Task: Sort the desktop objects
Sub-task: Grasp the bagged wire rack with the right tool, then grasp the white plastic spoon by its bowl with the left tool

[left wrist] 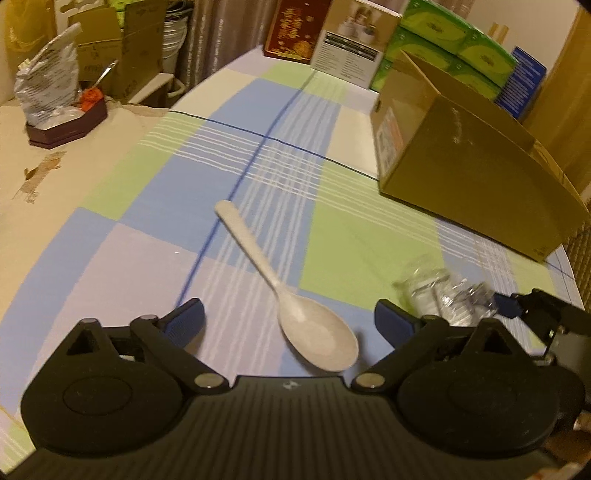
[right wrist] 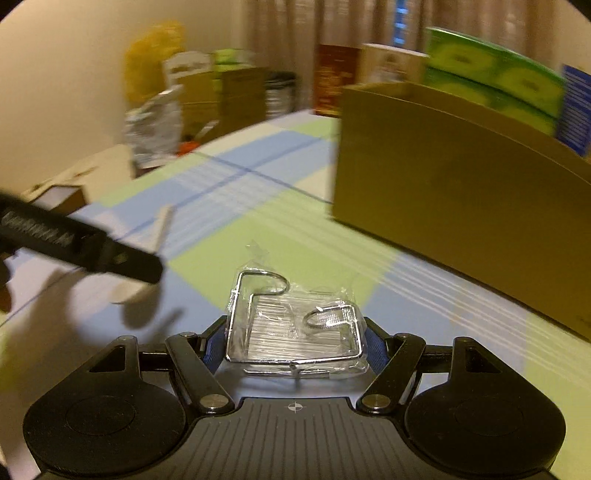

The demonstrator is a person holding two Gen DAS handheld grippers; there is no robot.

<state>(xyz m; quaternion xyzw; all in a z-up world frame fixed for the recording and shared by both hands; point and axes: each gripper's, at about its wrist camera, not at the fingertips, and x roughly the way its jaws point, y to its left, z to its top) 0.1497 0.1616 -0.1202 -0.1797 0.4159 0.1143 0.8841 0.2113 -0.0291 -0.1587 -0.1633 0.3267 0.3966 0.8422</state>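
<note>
Left tongs (left wrist: 288,321) spread wide, low over desk (left wrist: 155,206) w/ plaid blue-green-lilac cloth, gripping nothing. White spoon (left wrist: 295,295) flat on cloth betw. the two blue pads, bowl nearest camera, handle angled away to upper left; touching neither pad.

Right tongs (right wrist: 295,339) closed onto clear plastic packet w/ wire hook (right wrist: 295,325); blue pads pressed against its left and right edges, packet held level just above the cloth, near camera. Chrome wire frame and a curled hook visible through the wrap. Same packet seen in left view at far right, blurred, beside the right tongs' tips.

Brown cardboard box (right wrist: 461,177) standing on desk to right of both tongs, near the packet but apart; open top, inside not visible. Behind it: green tissue packs (left wrist: 458,48), red box (left wrist: 295,29), white printed carton (left wrist: 351,40) at desk's far edge. Foil bag (left wrist: 48,77) on side surface at far left. Right view heavily motion-blurred; left tongs' black body crossing its left edge.
</note>
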